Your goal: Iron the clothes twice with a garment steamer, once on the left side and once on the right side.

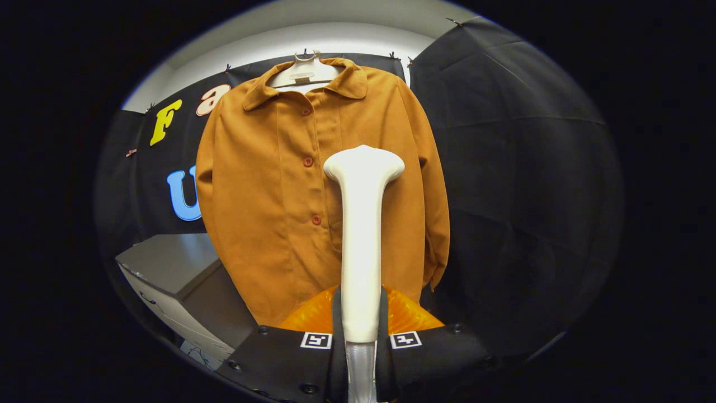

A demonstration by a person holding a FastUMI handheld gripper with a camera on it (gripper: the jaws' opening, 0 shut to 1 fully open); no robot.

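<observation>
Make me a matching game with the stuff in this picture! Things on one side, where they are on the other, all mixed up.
Things:
1. garment steamer
2. shirt
3. hanger
4. cabinet

Places:
A. beside the shirt's lower part, against the booth wall
B. inside the shirt's collar, at the top
C. clamped between the fingers of the gripper, standing upright
D. hanging beyond the steamer, buttoned up

Pairs: 1-C, 2-D, 3-B, 4-A
</observation>
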